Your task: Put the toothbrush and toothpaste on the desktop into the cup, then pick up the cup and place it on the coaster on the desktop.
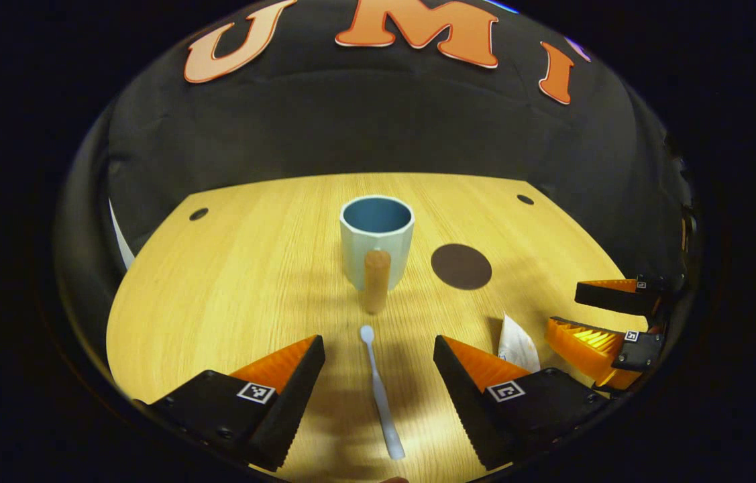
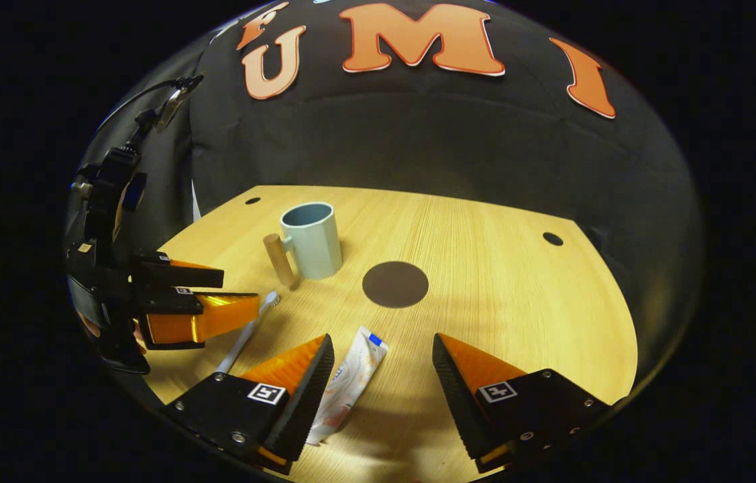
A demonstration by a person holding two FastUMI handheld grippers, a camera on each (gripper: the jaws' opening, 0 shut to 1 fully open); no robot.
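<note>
From my left claw (image 1: 379, 362) I see its two fingers spread wide and gripping nothing, with the white toothbrush (image 1: 381, 392) lying flat on the wooden surface (image 1: 230, 282) in the gap between them, its small head pointing away from me toward the cup (image 1: 376, 240). The cup stands upright straight ahead, pale outside and blue inside, its wooden handle (image 1: 376, 280) turned toward this claw. Just right of the cup and a little nearer lies the dark round coaster (image 1: 461, 266), flat and bare. Further right, past my right-hand finger, one end of the toothpaste (image 1: 517, 346) peeks out on the surface, and beyond it the right claw (image 1: 585, 314) hangs at the edge, fingers apart. Switching to the right claw's own camera (image 2: 383, 369), its fingers are likewise released and wide, holding nothing. To its far left I see the left claw (image 2: 233, 295) low over the surface with the toothbrush (image 2: 247, 332) lying under and beside its orange finger. The toothpaste (image 2: 349, 382) lies flat just inside my left-hand finger, partly tucked under it, capped end pointing forward. Ahead and left stands the cup (image 2: 312, 240), handle (image 2: 279, 260) out to its left; the coaster (image 2: 395, 284) sits straight ahead between my fingers' line, apart from the cup.
</note>
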